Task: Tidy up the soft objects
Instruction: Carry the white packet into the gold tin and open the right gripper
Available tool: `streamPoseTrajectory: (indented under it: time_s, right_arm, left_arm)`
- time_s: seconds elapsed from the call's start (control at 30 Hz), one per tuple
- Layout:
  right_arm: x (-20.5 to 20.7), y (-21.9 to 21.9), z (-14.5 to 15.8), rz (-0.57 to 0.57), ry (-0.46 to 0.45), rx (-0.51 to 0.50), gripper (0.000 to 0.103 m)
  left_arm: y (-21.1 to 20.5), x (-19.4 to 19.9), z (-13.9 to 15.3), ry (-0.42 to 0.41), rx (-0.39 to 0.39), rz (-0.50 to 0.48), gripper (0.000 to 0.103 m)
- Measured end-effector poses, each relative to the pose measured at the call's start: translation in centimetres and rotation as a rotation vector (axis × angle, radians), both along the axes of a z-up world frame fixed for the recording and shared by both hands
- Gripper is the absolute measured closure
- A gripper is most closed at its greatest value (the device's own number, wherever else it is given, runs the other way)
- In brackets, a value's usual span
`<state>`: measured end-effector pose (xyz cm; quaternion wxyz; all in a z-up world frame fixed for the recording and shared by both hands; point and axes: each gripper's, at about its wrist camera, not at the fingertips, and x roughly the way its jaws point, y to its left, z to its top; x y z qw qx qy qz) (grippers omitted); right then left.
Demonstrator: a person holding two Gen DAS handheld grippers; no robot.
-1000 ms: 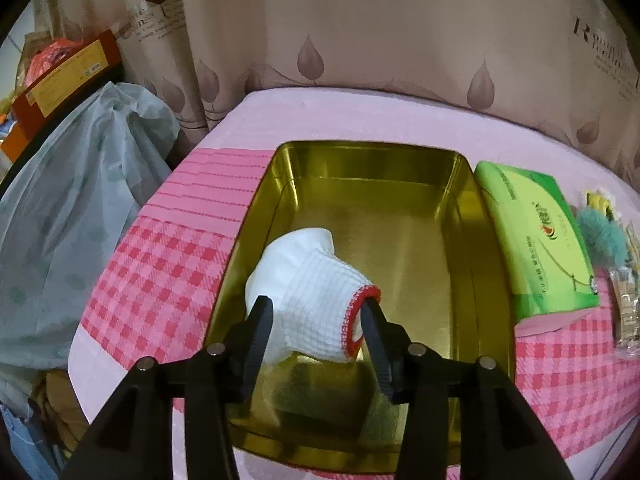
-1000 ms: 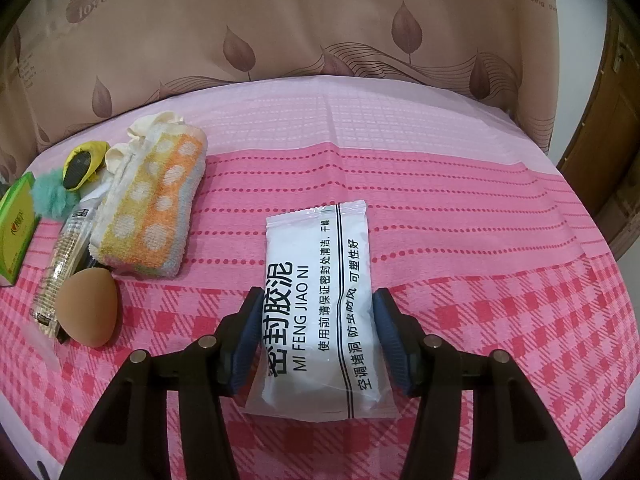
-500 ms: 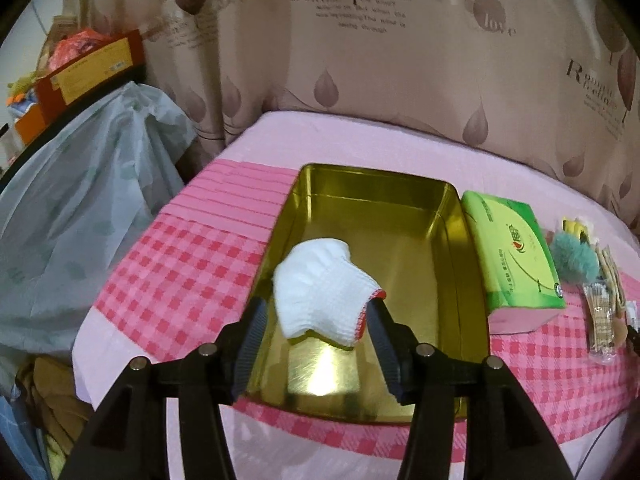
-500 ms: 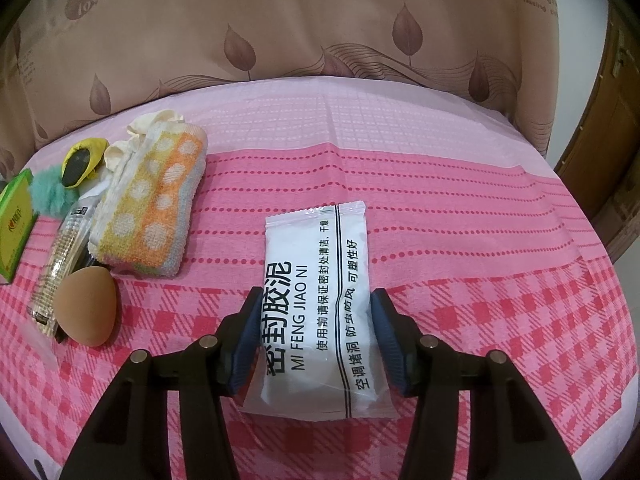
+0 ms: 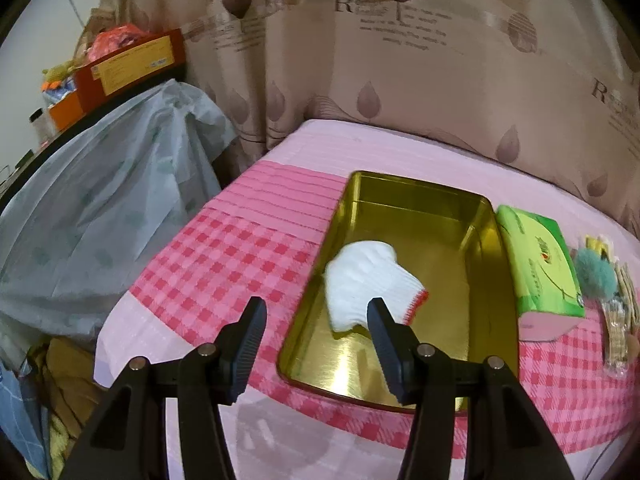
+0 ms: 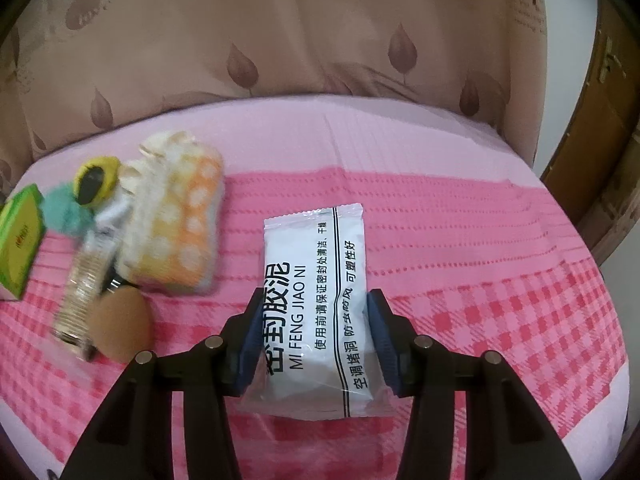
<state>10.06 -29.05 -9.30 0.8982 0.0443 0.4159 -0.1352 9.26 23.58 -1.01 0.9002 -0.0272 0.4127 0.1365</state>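
A white knit glove with a red cuff (image 5: 368, 284) lies in the gold tin tray (image 5: 420, 208) on the pink checked cloth. My left gripper (image 5: 316, 304) is open, drawn back above the tray's near left corner, with nothing between its fingers. In the right wrist view a white sealed packet with black print (image 6: 316, 280) sits between the blue pads of my right gripper (image 6: 316, 294). The jaws are closing and both pads press its long edges. The packet looks slightly raised off the cloth.
Right of the tray lie a green tissue pack (image 5: 540, 264) and a teal pompom (image 5: 596, 276). Left of the packet lie an orange-dotted towel (image 6: 176, 228), a brown egg-shaped sponge (image 6: 120, 328) and a clear stick packet (image 6: 84, 280). A grey plastic cover (image 5: 100, 200) hangs past the table's left edge.
My left gripper opened off the glove and drew back and up; the glove stays in the tray. The right pads narrowed onto the packet, which keeps with the gripper while the table shifts.
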Motion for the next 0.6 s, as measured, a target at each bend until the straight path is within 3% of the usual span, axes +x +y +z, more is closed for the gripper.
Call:
streamPoseTrajectory:
  time_s: [0.33,0.6]
  right_arm:
    - [0.9,6.3,6.1,0.18,-0.104,0.017,0.058]
    - [2.0,18.8,7.6,0.429,-0.118,0.038,0.058]
  left_arm:
    - [4.8,-0.7,0.3,-0.012,-0.096,0.219,0.049]
    - [7.6,-1.9,1.0,-0.028,-0.095,0.36,0.049]
